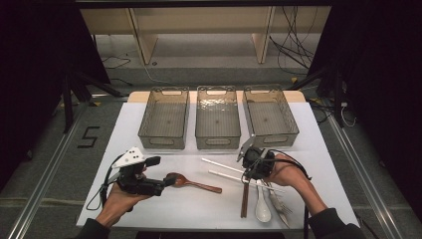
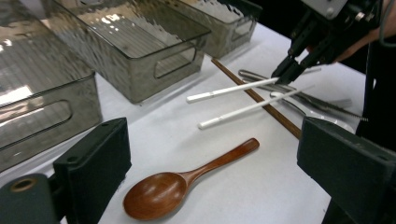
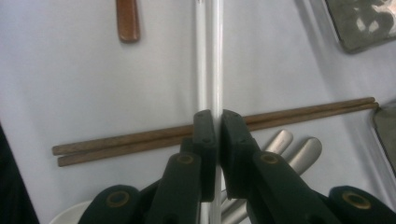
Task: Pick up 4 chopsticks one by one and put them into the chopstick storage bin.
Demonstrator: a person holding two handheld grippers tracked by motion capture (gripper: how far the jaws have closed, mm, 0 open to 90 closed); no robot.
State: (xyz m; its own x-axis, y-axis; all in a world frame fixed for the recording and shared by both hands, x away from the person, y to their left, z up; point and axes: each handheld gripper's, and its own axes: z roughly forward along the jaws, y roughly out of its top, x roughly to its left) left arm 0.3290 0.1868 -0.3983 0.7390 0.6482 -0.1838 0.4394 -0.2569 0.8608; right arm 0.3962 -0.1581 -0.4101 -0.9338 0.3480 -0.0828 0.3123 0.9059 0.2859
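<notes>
Right tool (image 3: 218,122) clenches on a white chopstick (image 3: 217,56), black jaws pressed flat against the thin, smooth rod; its twin (image 3: 201,56) runs just beside it, touching or nearly so. In the left tool's view the same right tool (image 2: 286,74) pinches one white chopstick (image 2: 233,89) near its far end, that end lifted off the counter (image 2: 224,191), while the 2nd white stick (image 2: 247,108) lies alongside, slightly apart.

Under the white pair, a pair of dark brown wooden chopsticks (image 3: 140,140) lies crosswise, matte, w/ squared ends. Rounded silver handles of metal cutlery (image 3: 299,147) poke out beside the right tool's jaws. A white ceramic soup spoon (image 1: 262,206) sits near the counter's front edge, by the person's right hand (image 1: 286,172).

Left tool (image 1: 166,181) is released: jaws stand wide apart, blocky black pads framing a glossy brown wooden spoon (image 2: 182,184), oval bowl toward the tool, slim handle pointing away. Pads don't touch it.

Counter is plain white & smooth. At the back, 3 smoky, translucent plastic bins (image 1: 218,134) w/ rippled walls & cut-out handles stand side by side.
</notes>
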